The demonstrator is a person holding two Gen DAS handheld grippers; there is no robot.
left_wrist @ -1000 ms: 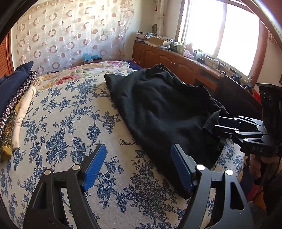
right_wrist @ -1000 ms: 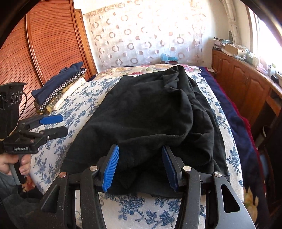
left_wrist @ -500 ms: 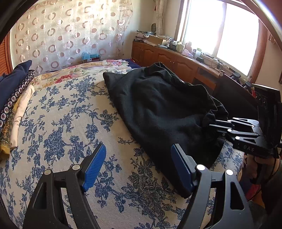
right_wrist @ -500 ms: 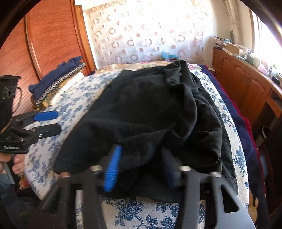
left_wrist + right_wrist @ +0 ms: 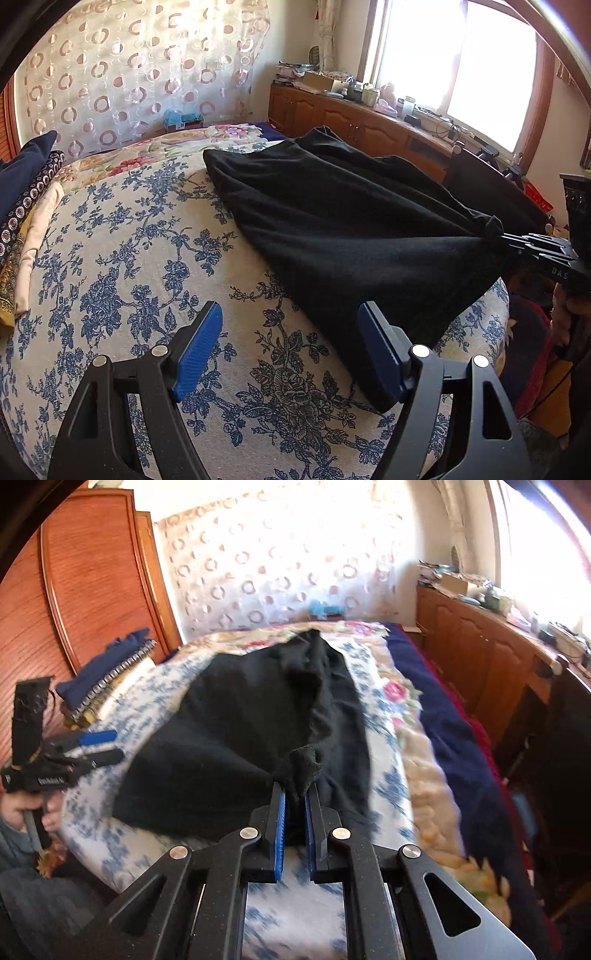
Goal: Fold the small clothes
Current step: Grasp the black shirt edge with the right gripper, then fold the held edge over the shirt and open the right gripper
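A black garment lies spread on the blue-flowered bed cover. My right gripper has its jaws closing tight on a bunched bit of the black garment at its near edge, and the pads press on the cloth. From that pinch the cloth is stretched taut and lifted. In the left wrist view the right gripper shows at the far right, with the cloth gathered to a point in it. My left gripper stands open over the bed cover beside the garment's near corner, holding nothing. It also shows as the left gripper in the right wrist view.
A stack of folded clothes lies at the bed's left side by the wooden headboard. A navy blanket runs along the right edge. Wooden cabinets with clutter stand under the window.
The right gripper's jaws closed on the garment's near edge and drew it back, so the cloth pulled taut and bunched. The left gripper stayed put and open.
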